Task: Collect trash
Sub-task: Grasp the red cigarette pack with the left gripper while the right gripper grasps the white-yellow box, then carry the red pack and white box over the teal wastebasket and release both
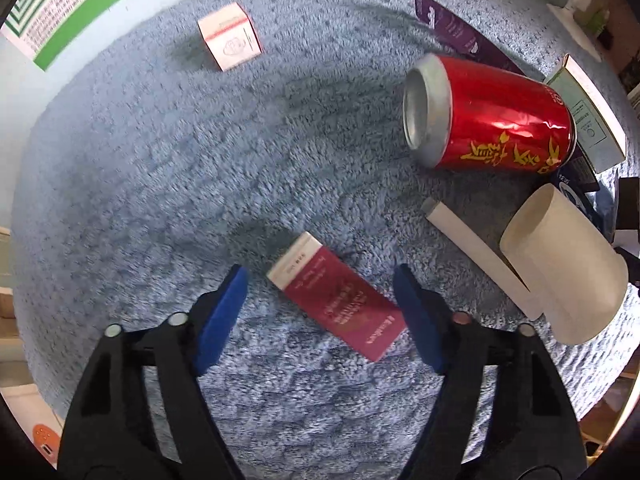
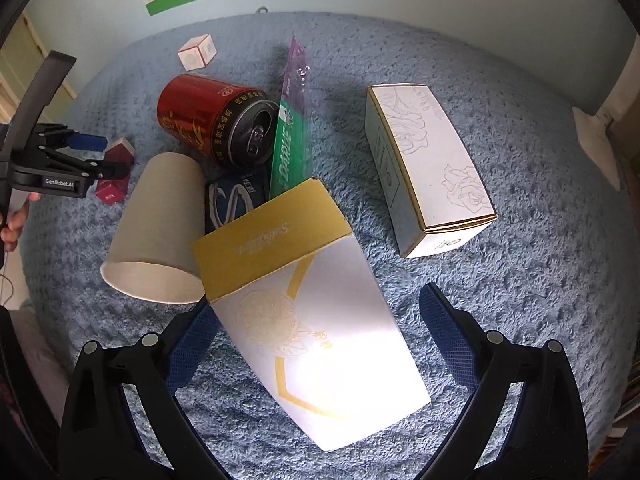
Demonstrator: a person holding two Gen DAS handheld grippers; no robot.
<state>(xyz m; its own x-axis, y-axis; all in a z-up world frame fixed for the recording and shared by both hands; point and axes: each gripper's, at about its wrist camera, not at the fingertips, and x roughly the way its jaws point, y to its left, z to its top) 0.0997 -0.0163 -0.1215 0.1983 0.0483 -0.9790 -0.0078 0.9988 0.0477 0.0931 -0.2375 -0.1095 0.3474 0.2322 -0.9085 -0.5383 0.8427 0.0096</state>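
Observation:
Trash lies on a blue fluffy cloth [image 1: 200,184]. My left gripper [image 1: 320,276] is open, its blue pads on either side of a small red-and-white box [image 1: 336,304] that lies flat between them. The left gripper also shows in the right wrist view [image 2: 104,156] over that red box [image 2: 114,190]. My right gripper [image 2: 320,312] is open around a white-and-gold box [image 2: 316,320]; I cannot tell whether the pads touch it. A red can [image 1: 492,120] lies on its side, also in the right wrist view [image 2: 208,120]. A paper cup [image 1: 564,268] lies beside it.
A small pink-white cube box [image 1: 230,36] sits at the far side. A long white rose-print box [image 2: 428,168] lies right of the pile. A green-purple wrapper [image 2: 294,132] and a dark packet [image 2: 236,196] lie among the trash. A white strip [image 1: 476,252] lies by the cup.

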